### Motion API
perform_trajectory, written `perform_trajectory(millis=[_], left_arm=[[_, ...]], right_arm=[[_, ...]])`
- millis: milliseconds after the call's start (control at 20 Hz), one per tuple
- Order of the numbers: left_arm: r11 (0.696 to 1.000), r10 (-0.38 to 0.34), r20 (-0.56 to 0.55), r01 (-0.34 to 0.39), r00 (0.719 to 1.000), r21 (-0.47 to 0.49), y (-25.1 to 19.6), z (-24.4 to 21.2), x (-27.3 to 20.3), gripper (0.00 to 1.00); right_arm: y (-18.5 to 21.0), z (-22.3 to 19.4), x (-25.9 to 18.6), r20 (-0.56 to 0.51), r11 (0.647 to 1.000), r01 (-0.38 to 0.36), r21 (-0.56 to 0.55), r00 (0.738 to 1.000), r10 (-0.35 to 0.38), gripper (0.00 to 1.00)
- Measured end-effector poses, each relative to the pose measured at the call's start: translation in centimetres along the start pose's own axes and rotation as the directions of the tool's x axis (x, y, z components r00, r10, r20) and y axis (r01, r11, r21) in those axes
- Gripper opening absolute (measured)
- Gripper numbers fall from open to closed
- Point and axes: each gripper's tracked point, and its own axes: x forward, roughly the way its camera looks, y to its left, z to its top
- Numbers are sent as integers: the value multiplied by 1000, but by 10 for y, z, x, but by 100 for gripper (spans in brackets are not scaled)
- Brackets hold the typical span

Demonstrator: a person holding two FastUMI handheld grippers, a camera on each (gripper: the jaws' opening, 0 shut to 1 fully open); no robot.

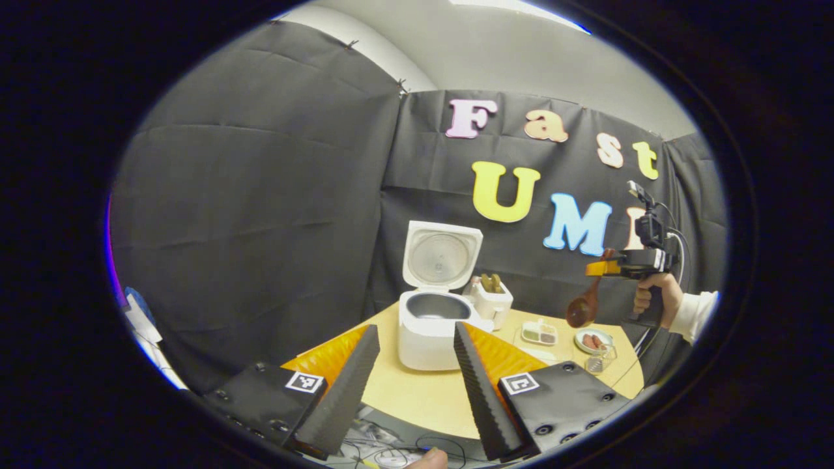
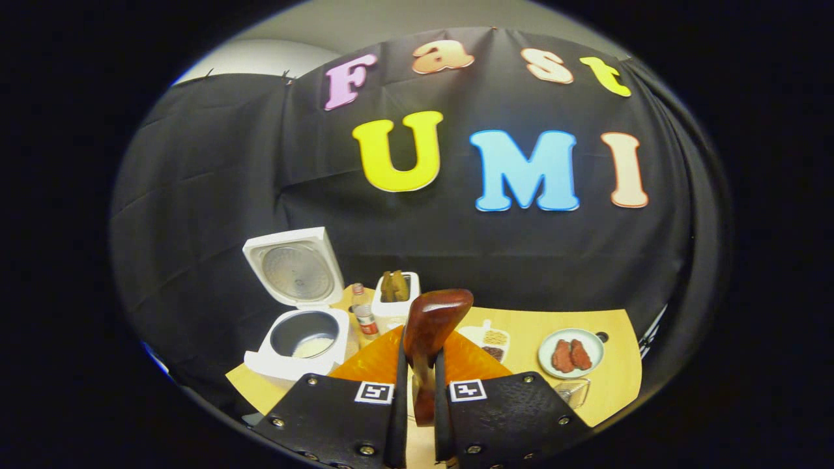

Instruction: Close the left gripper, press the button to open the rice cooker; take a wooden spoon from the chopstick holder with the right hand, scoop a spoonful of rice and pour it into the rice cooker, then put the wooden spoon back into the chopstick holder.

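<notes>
Jaws of right gripper [image 2: 417,391] clamping wooden spoon [image 2: 431,326] mid-handle: rigid, light, smooth, likely slipping; left gripper [image 1: 410,378] gaping.

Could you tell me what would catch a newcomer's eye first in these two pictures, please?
First, the wooden spoon, clamped upright in the right claw with its bowl raised above the table. Next, the white rice cooker at the table's left end, lid standing open, with rice showing in its pot. In the left gripper view, the left claw hangs open in front of the cooker, holding nothing.
</notes>
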Motion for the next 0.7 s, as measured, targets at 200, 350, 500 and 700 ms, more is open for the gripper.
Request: perform_trajectory(millis=[200,350,500,700], left_arm=[[999,-4,16,3,1000,35,-23,14,1,78],[999,15,8,-15,1000,50,-49,16,7,78],[998,23,-17,-22,1000,50,-90,9,17,78],[998,66,-54,-65,996,20,-143,-2,29,83]], right_arm=[[-75,-1,-13,8,993,78,92,997,-79,17],[-131,-11,-11,-12,981,111,162,994,-110,17],[-180,-25,-2,-28,974,125,188,992,-122,17],[-226,-55,17,-74,965,133,226,990,-119,17]])
